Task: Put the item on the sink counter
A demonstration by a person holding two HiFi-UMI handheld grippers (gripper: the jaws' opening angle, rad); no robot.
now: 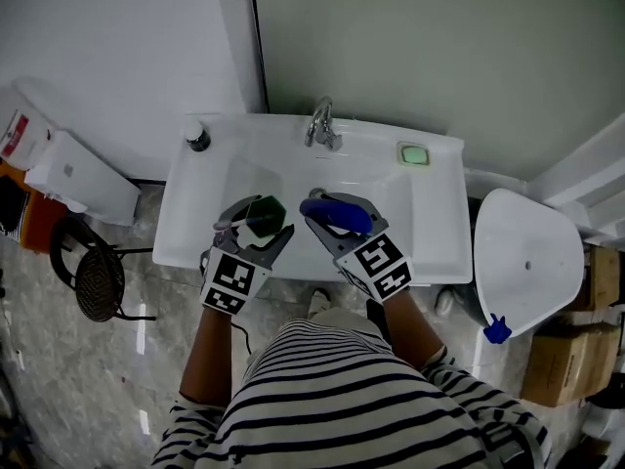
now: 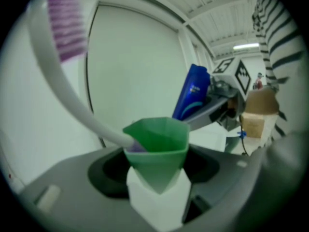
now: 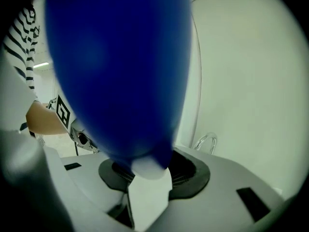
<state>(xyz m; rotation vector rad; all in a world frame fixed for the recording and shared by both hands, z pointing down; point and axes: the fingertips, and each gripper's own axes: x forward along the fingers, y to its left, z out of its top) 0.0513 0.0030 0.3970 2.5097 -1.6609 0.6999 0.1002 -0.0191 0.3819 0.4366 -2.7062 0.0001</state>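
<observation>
My left gripper [image 1: 256, 227] is shut on a green cup [image 1: 266, 210] just above the front edge of the white sink counter [image 1: 435, 228]. In the left gripper view the green cup [image 2: 157, 141] sits upright between the jaws, and a white toothbrush [image 2: 63, 88] with purple bristles leans out of it to the upper left. My right gripper [image 1: 330, 219] is shut on a blue toothpaste tube [image 1: 338, 213] beside the cup. The blue tube [image 3: 116, 71] fills the right gripper view, white cap down between the jaws. It also shows as a blue tube [image 2: 192, 93] in the left gripper view.
A chrome faucet [image 1: 322, 125] stands at the back of the basin, a green soap [image 1: 414, 154] at the back right, a small dark-capped bottle [image 1: 198, 137] at the back left. A white toilet lid [image 1: 522, 262] is to the right, a black stool [image 1: 93, 279] to the left.
</observation>
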